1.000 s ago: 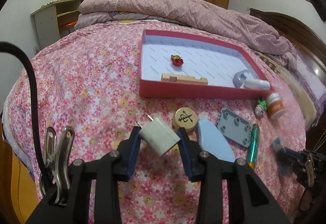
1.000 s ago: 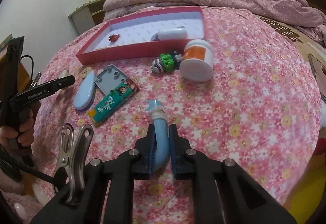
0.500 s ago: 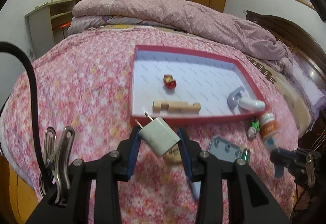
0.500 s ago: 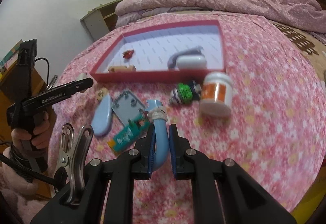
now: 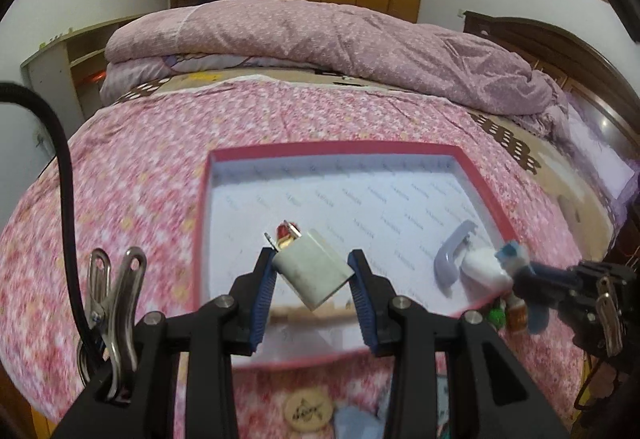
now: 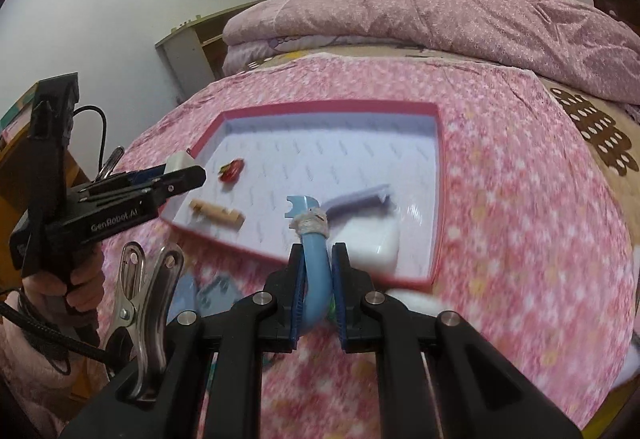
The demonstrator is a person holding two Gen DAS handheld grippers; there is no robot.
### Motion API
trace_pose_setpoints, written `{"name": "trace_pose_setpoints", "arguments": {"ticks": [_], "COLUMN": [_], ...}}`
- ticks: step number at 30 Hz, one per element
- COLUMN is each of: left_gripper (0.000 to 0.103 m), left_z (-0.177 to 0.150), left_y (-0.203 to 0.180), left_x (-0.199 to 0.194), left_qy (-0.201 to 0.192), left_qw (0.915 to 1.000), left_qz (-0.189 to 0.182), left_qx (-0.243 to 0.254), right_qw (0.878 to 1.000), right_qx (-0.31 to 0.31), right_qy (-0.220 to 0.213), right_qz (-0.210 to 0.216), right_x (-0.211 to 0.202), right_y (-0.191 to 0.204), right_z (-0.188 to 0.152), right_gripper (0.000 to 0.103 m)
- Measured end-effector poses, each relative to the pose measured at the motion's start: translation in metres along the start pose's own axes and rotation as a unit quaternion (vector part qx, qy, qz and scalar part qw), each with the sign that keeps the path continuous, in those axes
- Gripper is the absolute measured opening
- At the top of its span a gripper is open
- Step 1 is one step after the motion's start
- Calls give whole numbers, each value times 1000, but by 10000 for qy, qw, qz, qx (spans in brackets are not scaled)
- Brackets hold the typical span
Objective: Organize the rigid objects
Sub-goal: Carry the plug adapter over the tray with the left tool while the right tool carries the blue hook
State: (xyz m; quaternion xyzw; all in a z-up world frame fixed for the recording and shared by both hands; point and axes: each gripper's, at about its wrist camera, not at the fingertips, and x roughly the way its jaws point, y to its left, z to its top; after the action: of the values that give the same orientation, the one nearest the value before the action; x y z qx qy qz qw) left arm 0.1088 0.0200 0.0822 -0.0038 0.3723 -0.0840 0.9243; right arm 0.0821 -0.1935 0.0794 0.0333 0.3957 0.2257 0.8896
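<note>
Gripping a white plug adapter (image 5: 314, 271) by its flanks, the left gripper (image 5: 314, 281) carries it tilted, prongs pointing up and away, above the near wall of the red tray (image 5: 340, 149). Only the adapter's lower corners seem to sit between the pads, so my worry is that it could pivot or slip if the jaws ease while it hangs over the rim rather than over the tray floor; it might then bounce off the wall onto the bedspread (image 5: 132, 199).

The right gripper (image 6: 317, 271) is clamped on a blue curved handle (image 6: 316, 271) whose forked tip pokes forward past the jaws, above the tray's near edge. Released from there, the piece could land on the white oblong case (image 6: 370, 239) and the lilac bracket (image 6: 358, 197) just beyond its fingers, or catch the rim.

Count inside the tray: one small red trinket (image 6: 231, 170), one wooden block (image 6: 218, 215), one lilac bracket, one white case. Held: one adapter, one blue handle. Below the left gripper, on the bedspread, lies one round wooden disc (image 5: 308, 409); other items there are too blurred to count.
</note>
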Motion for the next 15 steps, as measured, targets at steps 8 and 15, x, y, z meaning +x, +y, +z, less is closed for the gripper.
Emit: {"name": "trace_pose_setpoints", "arguments": {"ticks": [8,15], "left_gripper": [39,39], "left_z": [30,45], "left_y": [-5,-3], "left_x": [35,61], "left_qy": [-17,22], "left_qw": [10000,10000], "left_qz": [-43,-12], "left_qx": [66,15], "right_qw": [9997,9990], "right_qx": [184,311], "right_qy": [9,58], "right_qz": [-142,-305], "right_x": [35,61], "right_y": [-21,-38], "right_z": [36,57], "right_gripper": [14,14]}}
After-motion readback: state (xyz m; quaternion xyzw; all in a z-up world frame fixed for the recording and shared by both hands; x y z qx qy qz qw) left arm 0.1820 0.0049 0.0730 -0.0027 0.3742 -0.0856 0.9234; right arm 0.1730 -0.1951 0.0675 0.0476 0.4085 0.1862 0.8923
